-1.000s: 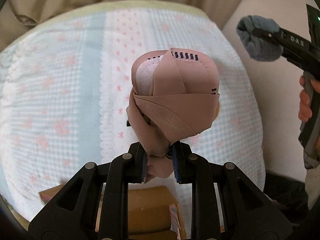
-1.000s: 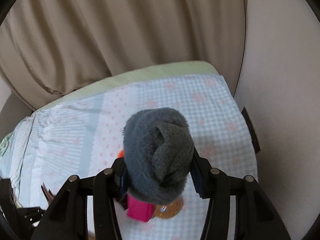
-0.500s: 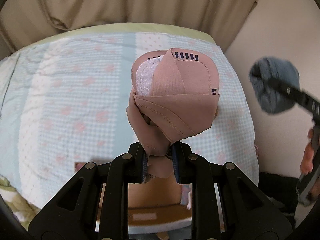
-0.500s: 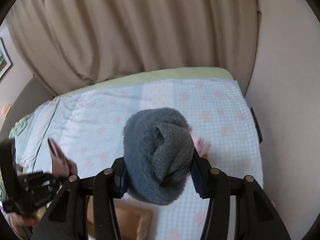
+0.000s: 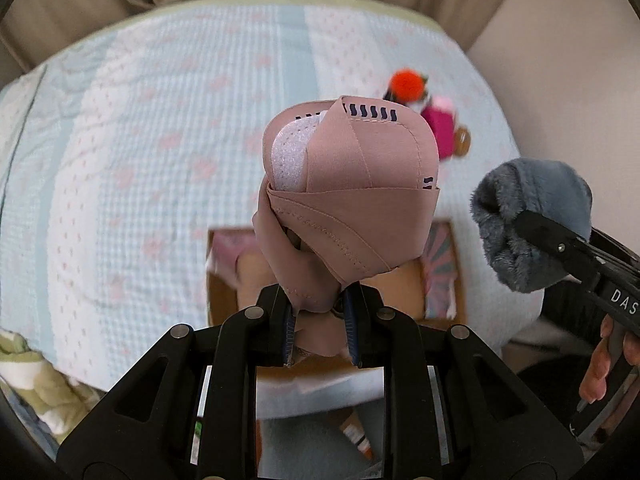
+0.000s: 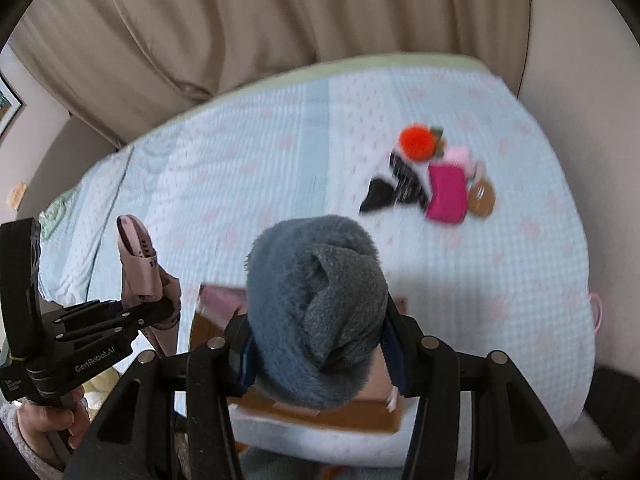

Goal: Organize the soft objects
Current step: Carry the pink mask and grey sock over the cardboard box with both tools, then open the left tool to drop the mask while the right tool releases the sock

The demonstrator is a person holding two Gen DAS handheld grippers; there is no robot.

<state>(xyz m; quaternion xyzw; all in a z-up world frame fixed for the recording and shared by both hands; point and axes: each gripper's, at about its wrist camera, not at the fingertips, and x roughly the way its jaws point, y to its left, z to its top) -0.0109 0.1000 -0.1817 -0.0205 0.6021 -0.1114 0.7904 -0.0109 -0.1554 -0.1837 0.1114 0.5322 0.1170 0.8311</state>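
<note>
White lettering reads "GenRobot.AI" on the black body of the left tool (image 5: pixel 320 322) as the right wrist view shows it, and "DAS" shows on the side of the right tool (image 6: pixel 316 350) in the left wrist view, the rest of that word cut off at the edge. The left tool points steeply down and its narrow jaws are clamped on the lower folds of one dusty-pink folded garment (image 5: pixel 348 196), which stands up above the fingers and shows a white mesh lining and short dark dashes along its seam. The right tool, also tilted downward, has its jaws part-way apart and pressed against the sides of one fuzzy grey rolled sock (image 6: pixel 316 308) that fills the gap between them. Both bundles hang above one open cardboard box (image 5: pixel 218 280) lying near the front edge of the bed (image 5: pixel 140 140), whose pale blue and white cover is printed with pink flowers. Farther back on the bed lies a small heap: one orange pompom (image 6: pixel 417 142), one magenta pouch (image 6: pixel 446 193), one round brown item (image 6: pixel 482 199), one pale pink piece, and dark striped fabric (image 6: pixel 404 184), too blurred to count. A hand (image 6: pixel 48 420) in a fleecy sleeve grips the left handle, and fingers (image 5: pixel 600 376) wrap the right handle. Beige curtains (image 6: pixel 280 20) hang behind the bed.
</note>
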